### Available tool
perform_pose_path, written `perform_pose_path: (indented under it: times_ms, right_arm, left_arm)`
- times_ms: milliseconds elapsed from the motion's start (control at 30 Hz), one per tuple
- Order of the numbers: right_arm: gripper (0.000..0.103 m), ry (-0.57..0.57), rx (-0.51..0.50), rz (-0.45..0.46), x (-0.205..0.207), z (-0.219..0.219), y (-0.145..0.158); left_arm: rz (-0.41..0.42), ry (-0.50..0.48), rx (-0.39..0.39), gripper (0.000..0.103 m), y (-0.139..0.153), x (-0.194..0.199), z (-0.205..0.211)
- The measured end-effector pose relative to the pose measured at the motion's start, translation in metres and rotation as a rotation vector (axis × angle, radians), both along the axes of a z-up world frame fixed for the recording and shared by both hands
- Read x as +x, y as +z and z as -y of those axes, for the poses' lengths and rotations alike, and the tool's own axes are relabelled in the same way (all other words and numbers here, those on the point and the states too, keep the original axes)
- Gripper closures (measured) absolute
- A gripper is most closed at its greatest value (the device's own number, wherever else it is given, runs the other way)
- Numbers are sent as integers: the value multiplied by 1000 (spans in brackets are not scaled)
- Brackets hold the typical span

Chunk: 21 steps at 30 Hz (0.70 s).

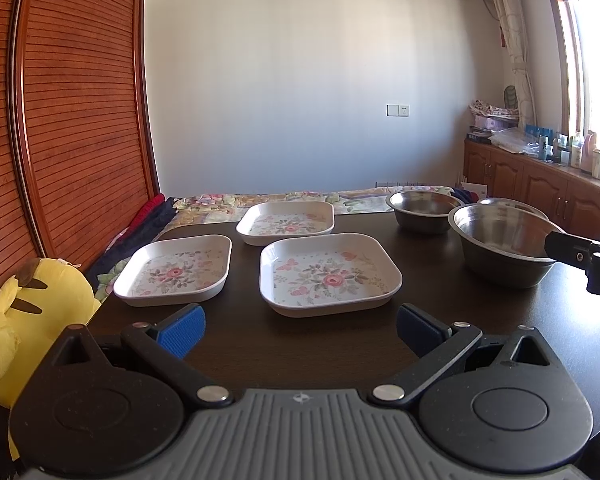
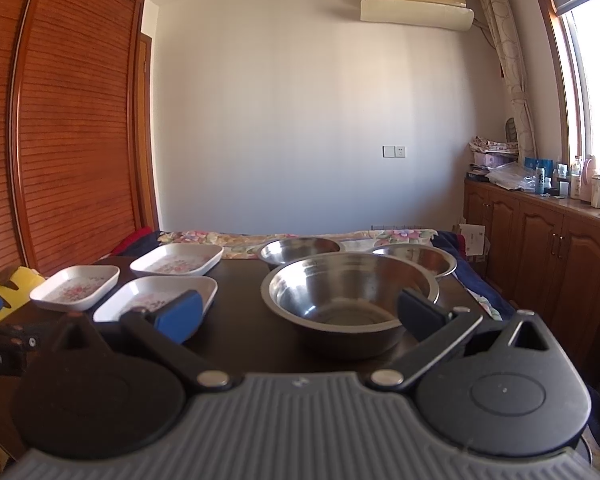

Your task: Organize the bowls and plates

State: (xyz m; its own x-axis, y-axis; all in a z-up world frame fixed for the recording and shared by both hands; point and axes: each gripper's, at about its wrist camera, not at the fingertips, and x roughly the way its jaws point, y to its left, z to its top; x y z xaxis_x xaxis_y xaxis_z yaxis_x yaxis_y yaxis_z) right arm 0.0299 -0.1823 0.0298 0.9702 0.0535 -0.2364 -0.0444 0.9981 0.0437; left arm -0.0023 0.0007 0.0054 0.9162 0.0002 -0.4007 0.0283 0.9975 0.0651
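Three square white plates with a rose pattern lie on the dark table (image 1: pixel 420 248): a left plate (image 1: pixel 176 270), a back plate (image 1: pixel 286 222) and a near plate (image 1: pixel 330 272). To their right stand three steel bowls: a near bowl (image 1: pixel 500 248), a back-left bowl (image 1: pixel 424 208), and a third bowl (image 1: pixel 508 202) showing only its rim. My left gripper (image 1: pixel 300 330) is open just short of the near plate, holding nothing. My right gripper (image 2: pixel 300 314) is open at the near bowl (image 2: pixel 352 300), its right finger over the bowl's right rim; whether it touches is unclear.
A yellow plush toy (image 1: pixel 28 320) sits off the table's left edge beside a slatted wooden wardrobe (image 1: pixel 68 120). A bed with a floral cover (image 1: pixel 260 200) lies behind the table. Wooden cabinets (image 1: pixel 540 188) topped with bottles run along the right wall under the window.
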Motion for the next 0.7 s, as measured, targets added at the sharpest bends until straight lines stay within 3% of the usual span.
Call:
perform_pose_path:
  times_ms: [700]
  right_arm:
    - [0, -1, -5, -1, -1, 2, 0]
  left_arm:
    - [5, -3, 6, 0, 2, 0, 1]
